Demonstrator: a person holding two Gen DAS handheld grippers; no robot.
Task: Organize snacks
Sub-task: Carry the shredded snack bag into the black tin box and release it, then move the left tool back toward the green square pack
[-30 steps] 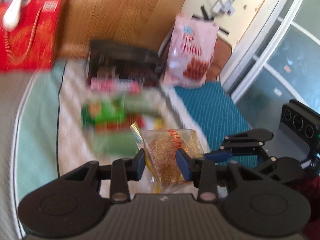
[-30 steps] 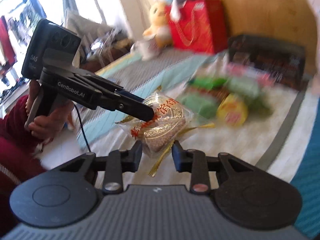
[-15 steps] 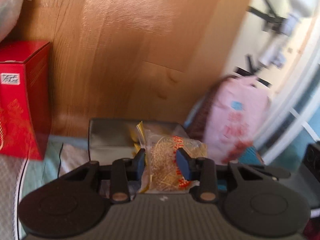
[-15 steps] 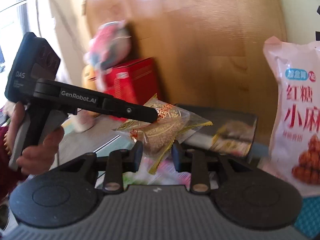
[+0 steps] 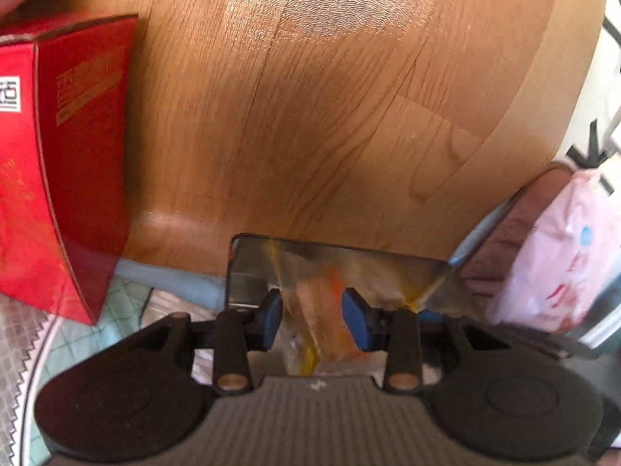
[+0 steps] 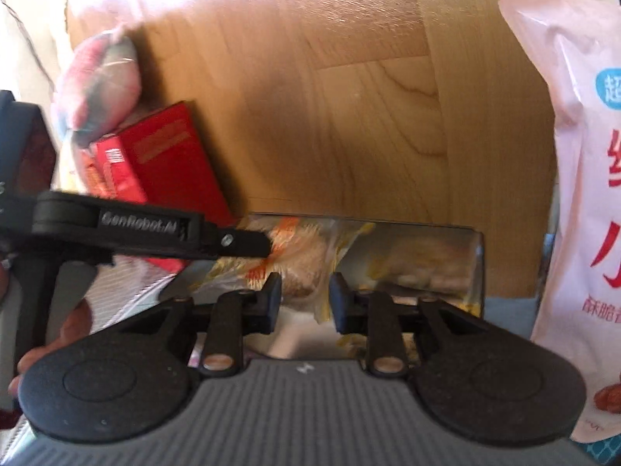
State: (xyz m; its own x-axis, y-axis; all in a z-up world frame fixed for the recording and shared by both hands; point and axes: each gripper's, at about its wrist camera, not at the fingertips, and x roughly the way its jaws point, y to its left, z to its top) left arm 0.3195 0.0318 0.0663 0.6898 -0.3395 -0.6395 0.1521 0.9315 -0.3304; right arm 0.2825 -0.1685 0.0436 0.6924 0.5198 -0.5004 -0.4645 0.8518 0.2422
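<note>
A wood-grain headboard (image 5: 310, 116) fills the background ahead of you, with the quilted bed (image 5: 23, 341) below it. A red gift box (image 5: 58, 163) stands to the left against the wood, and a pink snack bag (image 6: 574, 194) leans up on the right.

The task's thing, a clear-wrapped sesame cake (image 6: 299, 268), hangs directly in front of both claws, over the open dark storage box (image 6: 477, 264) that sits at the foot of the headboard. Another wrapped snack already lies inside that box.

Your left claw (image 5: 312, 318) is clamped on the sesame cake: its blue pads (image 5: 271, 316) press on the wrapper from both sides, narrowly apart. In the right wrist view you see that claw's finger reaching in from the left to the wrapper's upper edge.

Your right claw (image 6: 304, 305) has the lower part of the same packet between its pads, which stand only slightly apart; the wrapper fills the gap, and the pads appear to touch it.
</note>
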